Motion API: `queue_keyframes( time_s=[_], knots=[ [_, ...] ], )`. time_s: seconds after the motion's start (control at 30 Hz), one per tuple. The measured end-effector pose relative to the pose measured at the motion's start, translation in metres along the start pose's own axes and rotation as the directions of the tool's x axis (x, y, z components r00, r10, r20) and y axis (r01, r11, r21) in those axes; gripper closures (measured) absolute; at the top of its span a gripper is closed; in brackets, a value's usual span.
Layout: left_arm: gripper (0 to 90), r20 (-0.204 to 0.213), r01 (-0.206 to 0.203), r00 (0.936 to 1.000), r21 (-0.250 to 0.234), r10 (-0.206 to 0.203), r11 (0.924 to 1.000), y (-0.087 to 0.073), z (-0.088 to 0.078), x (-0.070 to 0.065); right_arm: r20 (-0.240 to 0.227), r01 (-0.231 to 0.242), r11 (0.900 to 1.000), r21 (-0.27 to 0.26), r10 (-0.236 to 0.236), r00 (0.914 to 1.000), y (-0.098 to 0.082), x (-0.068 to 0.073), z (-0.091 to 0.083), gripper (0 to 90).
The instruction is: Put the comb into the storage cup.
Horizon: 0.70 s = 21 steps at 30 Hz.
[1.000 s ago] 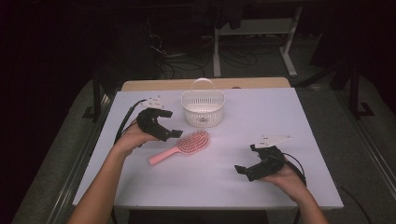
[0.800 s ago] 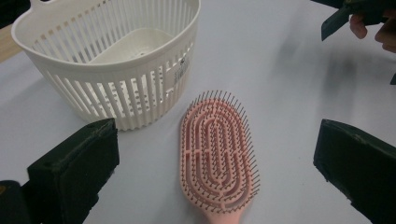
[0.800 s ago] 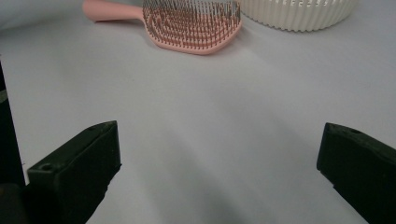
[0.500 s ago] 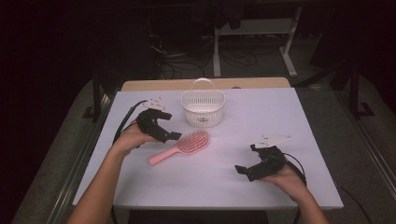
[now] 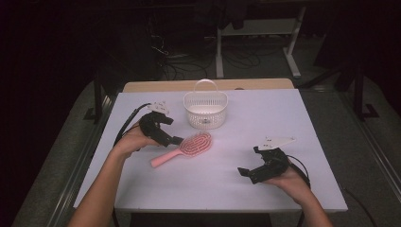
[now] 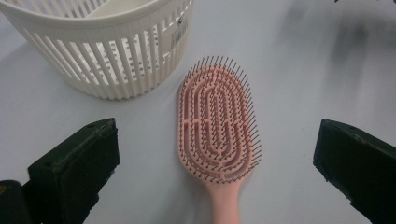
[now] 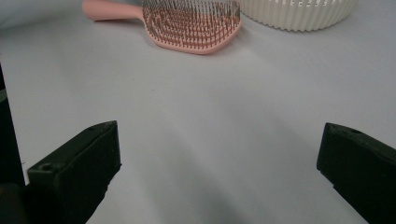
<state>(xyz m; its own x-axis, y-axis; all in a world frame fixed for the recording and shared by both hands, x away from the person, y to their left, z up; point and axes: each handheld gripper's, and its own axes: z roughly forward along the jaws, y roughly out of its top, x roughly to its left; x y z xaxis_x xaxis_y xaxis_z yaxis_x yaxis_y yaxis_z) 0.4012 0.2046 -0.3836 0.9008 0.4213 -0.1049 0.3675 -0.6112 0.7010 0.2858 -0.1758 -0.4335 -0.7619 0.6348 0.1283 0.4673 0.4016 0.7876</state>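
A pink hairbrush (image 5: 184, 148) lies bristles up on the white table (image 5: 246, 118), its head toward a white slotted basket (image 5: 205, 109). My left gripper (image 5: 173, 140) hovers over the brush's handle end, open, its jaws wide on either side of the brush (image 6: 215, 126) without touching it. The basket (image 6: 100, 46) sits just beyond the brush head. My right gripper (image 5: 245, 173) rests low at the table's right front, open and empty, pointing at the brush (image 7: 191, 25) and basket (image 7: 299, 14) from some distance.
The basket has a handle and looks empty from above. A wooden strip (image 5: 208, 85) runs along the table's far edge. Beyond it are a dark floor, cables and a stand's legs (image 5: 255, 47). Bare tabletop lies between the two grippers.
The left gripper has edged slightly toward the brush's handle. The brush, the basket and the right gripper have stayed where they were.
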Motion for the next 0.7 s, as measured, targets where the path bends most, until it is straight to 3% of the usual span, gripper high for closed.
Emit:
queue_keyframes(
  time_s=[0.7],
  knots=[
    [0.2, -0.010, -0.017, 0.9998, 0.096, 0.018, 0.9952, -0.0007, 0.0051, -0.0039, -0.002, -0.001, 1.000, 0.002, 0.001, 1.0000, -0.0002, 0.0000, 0.0001, 0.0]
  ],
)
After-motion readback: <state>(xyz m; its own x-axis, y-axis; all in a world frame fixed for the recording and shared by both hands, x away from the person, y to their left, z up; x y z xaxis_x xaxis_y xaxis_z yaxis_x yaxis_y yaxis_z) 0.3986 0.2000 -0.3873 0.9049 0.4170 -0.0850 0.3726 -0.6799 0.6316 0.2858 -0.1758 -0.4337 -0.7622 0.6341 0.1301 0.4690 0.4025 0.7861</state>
